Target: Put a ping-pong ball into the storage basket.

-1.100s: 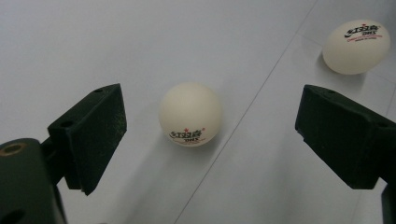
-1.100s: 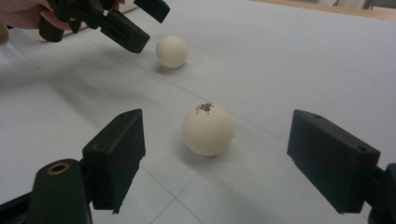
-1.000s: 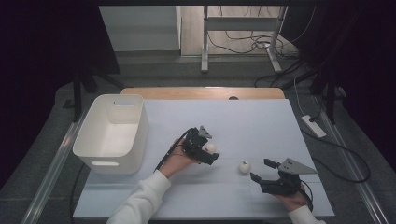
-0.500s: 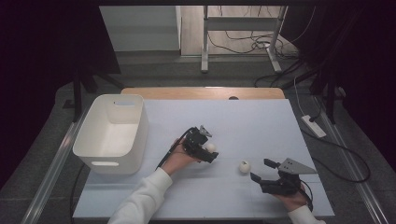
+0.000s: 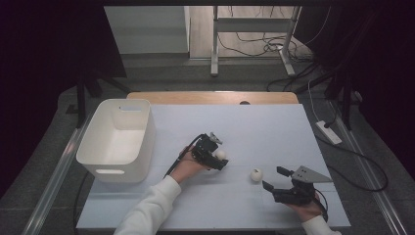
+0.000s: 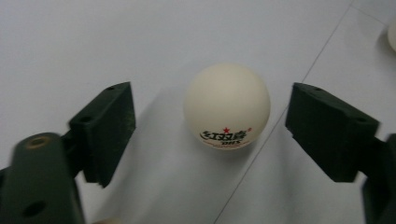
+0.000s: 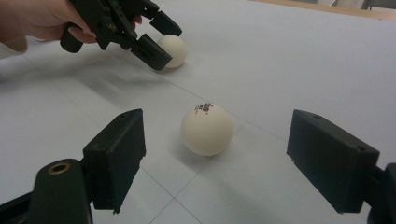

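A white ping-pong ball (image 6: pixel 227 106) with a red star and black print rests on the pale table, between the jaws of my left gripper (image 6: pixel 217 122). Those jaws stand open on either side and do not touch it. From above, that gripper (image 5: pixel 219 158) and its ball (image 5: pixel 221 154) sit mid-table. A second printed ball (image 7: pixel 207 129) lies just ahead of my open right gripper (image 7: pixel 215 161), clear of both jaws. In the high view it (image 5: pixel 256 174) lies left of the right gripper (image 5: pixel 274 178). The right gripper view also catches the left gripper (image 7: pixel 159 37) and its ball (image 7: pixel 173 49) farther off.
A white plastic bin (image 5: pixel 110 171) stands at the table's left side and looks empty. A wooden strip (image 5: pixel 210 97) runs along the far edge. A white power strip (image 5: pixel 329 132) with cables lies off the right side. Bare table surface (image 5: pixel 254 127) stretches behind both balls.
The left hand has shifted very slightly around its ball. Both balls and the right gripper stay where they were.
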A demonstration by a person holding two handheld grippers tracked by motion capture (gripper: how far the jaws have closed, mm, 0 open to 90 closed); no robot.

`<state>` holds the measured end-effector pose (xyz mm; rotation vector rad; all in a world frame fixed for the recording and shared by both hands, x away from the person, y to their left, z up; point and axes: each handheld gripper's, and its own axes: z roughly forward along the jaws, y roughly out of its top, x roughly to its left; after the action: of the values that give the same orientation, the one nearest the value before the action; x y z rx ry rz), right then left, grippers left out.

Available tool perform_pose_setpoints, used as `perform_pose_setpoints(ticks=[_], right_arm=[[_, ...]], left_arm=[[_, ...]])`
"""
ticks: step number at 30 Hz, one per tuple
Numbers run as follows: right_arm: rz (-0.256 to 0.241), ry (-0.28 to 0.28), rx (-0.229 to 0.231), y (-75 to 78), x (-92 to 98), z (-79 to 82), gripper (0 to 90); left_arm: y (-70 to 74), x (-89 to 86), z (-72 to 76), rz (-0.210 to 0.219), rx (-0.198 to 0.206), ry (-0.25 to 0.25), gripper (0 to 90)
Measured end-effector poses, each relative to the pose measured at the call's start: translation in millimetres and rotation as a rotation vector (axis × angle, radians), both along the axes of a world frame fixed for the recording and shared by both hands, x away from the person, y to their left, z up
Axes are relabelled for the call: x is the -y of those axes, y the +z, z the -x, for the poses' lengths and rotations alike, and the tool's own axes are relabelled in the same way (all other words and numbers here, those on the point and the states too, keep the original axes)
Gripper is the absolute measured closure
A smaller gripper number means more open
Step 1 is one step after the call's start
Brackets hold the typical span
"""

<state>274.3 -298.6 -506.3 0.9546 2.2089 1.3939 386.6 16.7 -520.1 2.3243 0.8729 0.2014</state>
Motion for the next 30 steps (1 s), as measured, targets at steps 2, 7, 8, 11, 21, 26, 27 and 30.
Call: perform_pose_setpoints(ticks=[2, 7, 8, 11, 21, 26, 27, 30], right_arm=[[0.001, -0.001, -0.001, 0.0, -0.1, 0.1, 19.3], [0.002, -0.001, 0.000, 0.0, 0.0, 0.2, 19.3], [0.002, -0.002, 0.000, 0.1, 0.1, 0.2, 19.3], [0.001, -0.001, 0.000, 0.4, 0.3, 0.6, 19.4], [0.002, -0.002, 0.004, 0.6, 0.5, 0.5, 19.4], [0.001, -0.003, 0.004, 0.5, 0.5, 0.3, 19.4], [0.001, -0.003, 0.004, 0.5, 0.5, 0.3, 19.4], [0.002, -0.002, 0.004, 0.6, 0.6, 0.4, 19.4]], left_arm=[[-0.3, 0.1, -0.4, -0.004, 0.004, 0.004, 22.8], [-0.1, -1.4, -1.0, 0.006, 0.007, 0.002, 34.2], [-0.1, -1.6, -1.2, 0.008, 0.006, 0.002, 36.0], [0.1, -1.7, -1.2, 0.015, 0.004, -0.001, 41.1], [0.5, -2.1, -1.2, 0.016, -0.004, -0.011, 51.3], [1.7, -2.3, -0.7, 0.028, -0.008, -0.015, 51.4], [2.3, -2.8, -0.7, 0.027, -0.004, -0.017, 51.4], [3.2, -4.0, -0.5, 0.038, -0.013, -0.021, 51.5]])
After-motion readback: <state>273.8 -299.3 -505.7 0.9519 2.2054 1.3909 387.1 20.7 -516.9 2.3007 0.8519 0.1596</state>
